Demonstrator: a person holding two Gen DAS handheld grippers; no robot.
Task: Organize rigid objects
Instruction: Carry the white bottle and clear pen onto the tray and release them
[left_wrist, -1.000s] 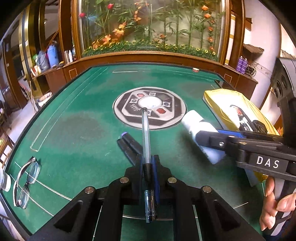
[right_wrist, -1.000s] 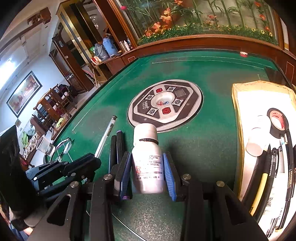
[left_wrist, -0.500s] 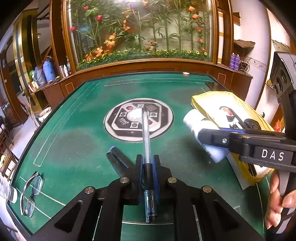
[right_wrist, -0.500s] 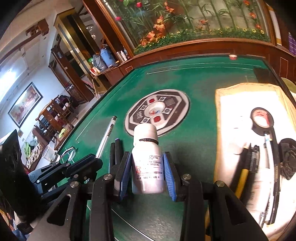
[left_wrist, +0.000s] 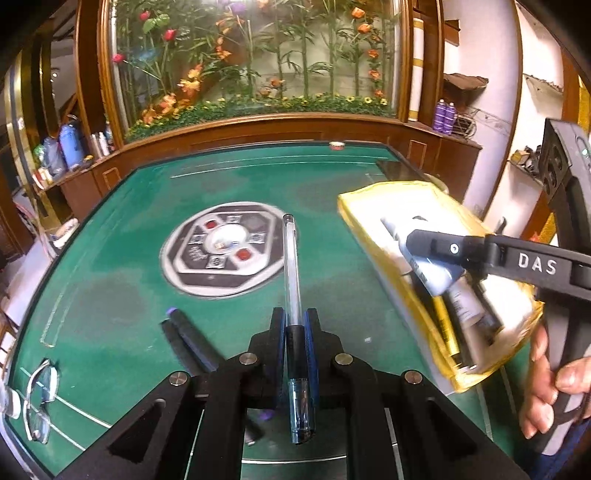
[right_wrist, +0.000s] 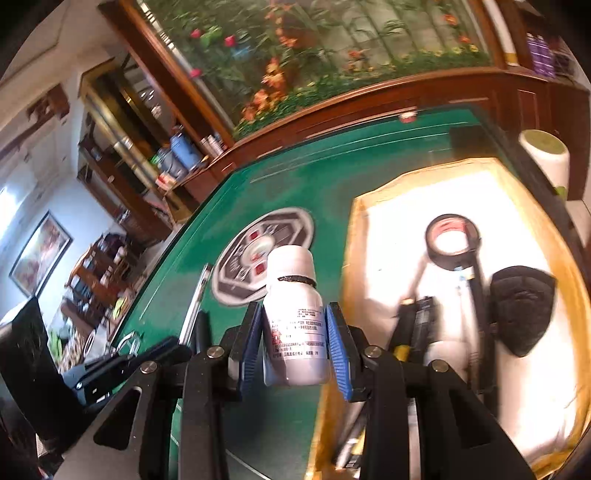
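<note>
My left gripper (left_wrist: 294, 322) is shut on a clear ballpoint pen (left_wrist: 291, 266) that sticks out forward above the green table (left_wrist: 110, 288). Between the blue pads of my right gripper (right_wrist: 295, 325) sits a white pill bottle (right_wrist: 293, 314), held upright and gripped at its label. That bottle (left_wrist: 424, 258) hangs over the near-left part of the yellow-rimmed tray (left_wrist: 354, 210) in the left wrist view. The tray (right_wrist: 354, 236) holds a roll of black tape (right_wrist: 452, 240), a black pouch (right_wrist: 521, 314), pens and a bottle lying flat.
Dark markers (left_wrist: 188, 343) lie on the felt left of my left gripper. Glasses (left_wrist: 40, 398) rest near the table's left front edge. A round control panel (left_wrist: 221, 254) marks the table centre. A wooden ledge (left_wrist: 258, 125) borders the far side. A hand (left_wrist: 554, 387) grips the right tool.
Both grippers have moved right toward the tray. The bottle now hangs over the tray's edge instead of over the felt, and the right gripper has rolled. Both grips are unchanged.
</note>
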